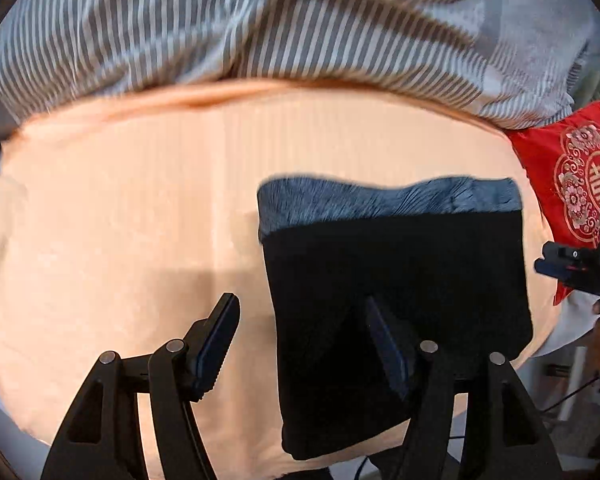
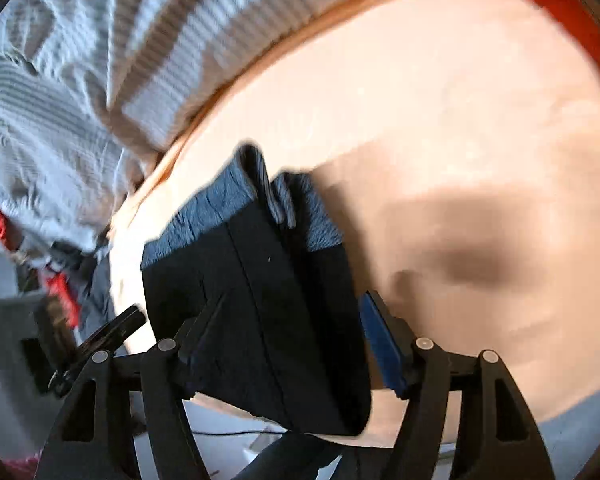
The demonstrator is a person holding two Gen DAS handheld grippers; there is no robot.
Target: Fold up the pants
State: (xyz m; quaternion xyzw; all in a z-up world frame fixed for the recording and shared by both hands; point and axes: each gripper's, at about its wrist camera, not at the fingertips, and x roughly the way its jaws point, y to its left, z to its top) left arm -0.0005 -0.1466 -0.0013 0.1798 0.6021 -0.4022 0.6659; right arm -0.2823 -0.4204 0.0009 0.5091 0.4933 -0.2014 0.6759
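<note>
— Nearest the lens, the left gripper (image 1: 300, 320) has its fingers spread wide and nothing between them; one finger hangs over the peach sheet (image 1: 120, 220), the other over the black pants (image 1: 396, 300).

— Where do the pants lie?

— Folded into a compact rectangle on the sheet, near its front edge, with a blue-grey fuzzy lining (image 1: 380, 202) showing along the far side. In the right wrist view the pants (image 2: 256, 300) fill the space between the fingers.

— So the right gripper (image 2: 288, 312) grips them?

— Its fingers stand wide apart either side of the bundle (that frame is blurred), and I cannot tell whether they touch the cloth.

— Anything else?

— Beyond the sheet, a grey-and-white striped duvet (image 1: 220, 28); at the right, a red embroidered cushion (image 1: 572, 176).
</note>
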